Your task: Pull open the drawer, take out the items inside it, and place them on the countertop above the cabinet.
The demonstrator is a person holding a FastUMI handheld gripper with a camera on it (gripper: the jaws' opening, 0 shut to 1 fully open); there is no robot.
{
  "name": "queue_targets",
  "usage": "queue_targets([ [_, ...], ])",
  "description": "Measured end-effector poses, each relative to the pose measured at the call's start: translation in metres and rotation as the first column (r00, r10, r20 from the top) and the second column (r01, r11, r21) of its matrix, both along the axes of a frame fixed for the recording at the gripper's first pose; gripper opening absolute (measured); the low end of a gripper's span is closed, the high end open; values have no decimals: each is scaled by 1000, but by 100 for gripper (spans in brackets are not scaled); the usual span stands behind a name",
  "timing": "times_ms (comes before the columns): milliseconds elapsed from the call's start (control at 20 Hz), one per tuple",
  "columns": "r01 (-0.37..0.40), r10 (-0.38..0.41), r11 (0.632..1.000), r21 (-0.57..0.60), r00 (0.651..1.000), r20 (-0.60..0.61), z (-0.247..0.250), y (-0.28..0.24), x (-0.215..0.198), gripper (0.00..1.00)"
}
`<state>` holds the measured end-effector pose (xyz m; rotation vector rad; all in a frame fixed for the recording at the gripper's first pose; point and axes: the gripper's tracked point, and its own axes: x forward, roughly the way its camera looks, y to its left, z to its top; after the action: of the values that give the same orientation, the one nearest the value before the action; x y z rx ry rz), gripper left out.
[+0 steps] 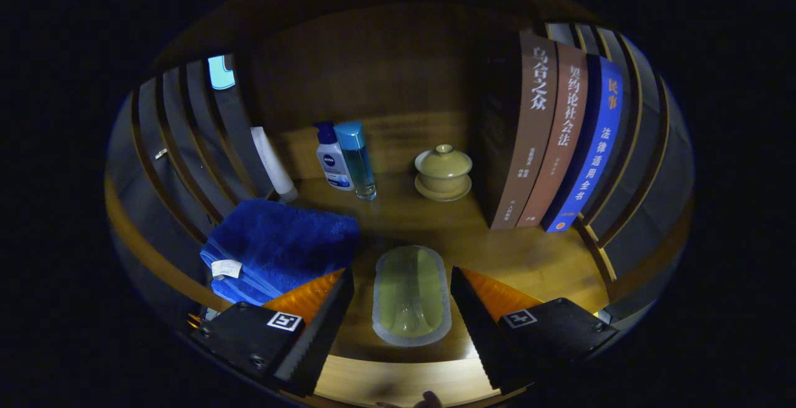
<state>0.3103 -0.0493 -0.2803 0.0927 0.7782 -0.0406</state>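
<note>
At the left of the frame a folded blue towel with a small white tag lies on the wooden countertop, its near corner just behind the left finger. Above it, in the upper left, a white tube leans against the slatted side wall. Right of the tube, two bottles stand touching each other near the back panel: a white bottle with a blue cap, and a clear blue bottle with a lighter blue cap.

At lower centre the gripper is spread wide, its fingers well apart and holding nothing. Between them, touching neither, a flat sealed packet with a greenish middle and pale border lies on the wood, near the front edge.

Beyond the packet, at centre right, a lidded yellowish cup sits on its saucer. Right of it, three books stand upright, spines facing out, two brown and one blue, pressed side by side against the slatted wall at the right. The drawer cannot be made out.
</note>
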Motion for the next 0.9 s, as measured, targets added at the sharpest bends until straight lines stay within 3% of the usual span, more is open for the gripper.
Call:
queue_targets([
  [350, -19, 23, 1000, -22, 977, 213, 55, 12, -84, 100],
  [600, -33, 27, 999, 10, 925, 380, 89, 30, -170, 100],
  [900, 1, -13, 1000, 25, 875, 483, 69, 33, -261, 99],
])
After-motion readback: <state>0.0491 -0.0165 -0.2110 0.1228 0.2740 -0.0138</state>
